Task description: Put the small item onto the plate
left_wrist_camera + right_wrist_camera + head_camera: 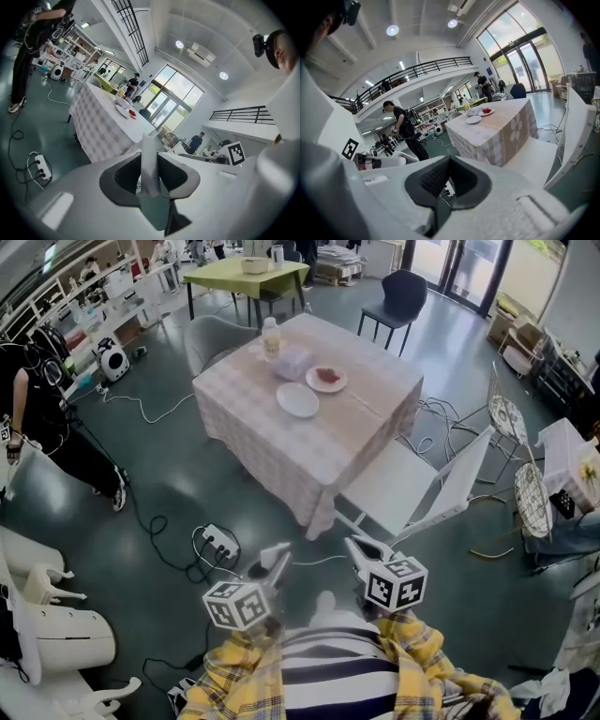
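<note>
The checked-cloth table stands a few steps ahead of me. On it are an empty white plate and, behind it, a second plate with something red on it. Both also show small in the right gripper view: the empty plate and the red-topped plate. My left gripper is low, close to my body and far from the table. It is shut on a small flat white item that stands upright between its pads. My right gripper hangs beside it, shut and holding nothing, as its own view shows.
A white chair stands between me and the table's right corner. A power strip and cables lie on the floor at front left. A bottle and a bag sit on the table. A person in black stands at left.
</note>
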